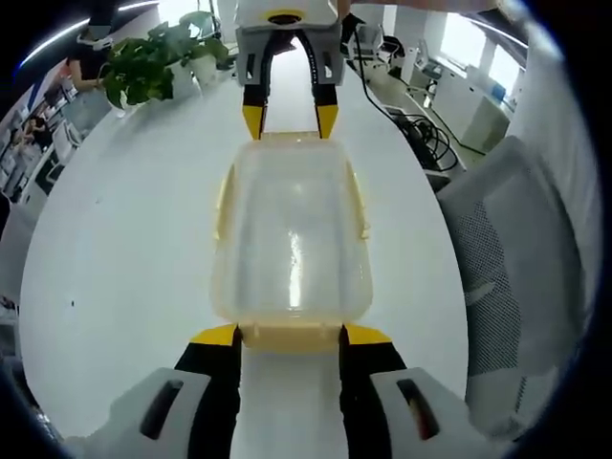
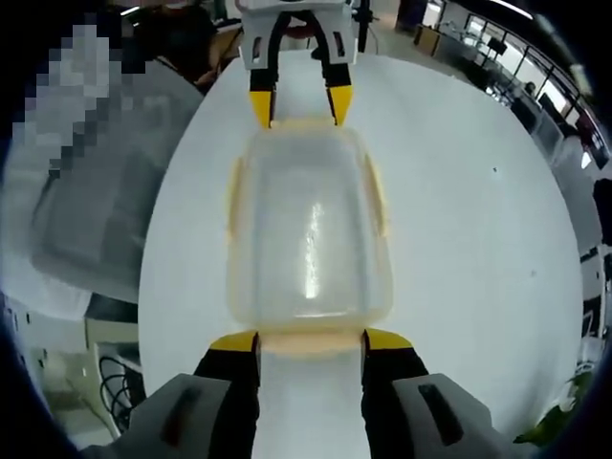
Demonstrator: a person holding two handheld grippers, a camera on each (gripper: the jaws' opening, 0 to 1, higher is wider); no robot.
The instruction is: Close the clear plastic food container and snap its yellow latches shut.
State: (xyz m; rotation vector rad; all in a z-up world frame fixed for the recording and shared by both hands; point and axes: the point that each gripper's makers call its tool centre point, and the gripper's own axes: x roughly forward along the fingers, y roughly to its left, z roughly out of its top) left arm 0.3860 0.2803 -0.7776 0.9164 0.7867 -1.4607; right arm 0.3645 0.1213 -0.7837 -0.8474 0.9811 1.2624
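Note:
The clear plastic container (image 1: pixel 292 239) lies lengthwise on the white table (image 1: pixel 124 268) with its lid on. Yellow latches run along its long sides (image 1: pixel 225 201) and across its near end (image 1: pixel 292 337). My left gripper (image 1: pixel 292 335) is open, its yellow tips flanking that near end latch. My right gripper (image 1: pixel 290 122) faces it from the far end, open, with its tips at the container's edge. In the right gripper view the container (image 2: pixel 308 229) sits between the open right gripper (image 2: pixel 311 341) at its near end latch (image 2: pixel 311 342) and the left gripper (image 2: pixel 299 105) at the far end.
A potted plant (image 1: pixel 153 62) stands at the table's far left edge. A grey mesh chair (image 1: pixel 516 249) and black cables (image 1: pixel 421 134) lie to the right. A person in grey clothes (image 2: pixel 96 191) sits beside the table.

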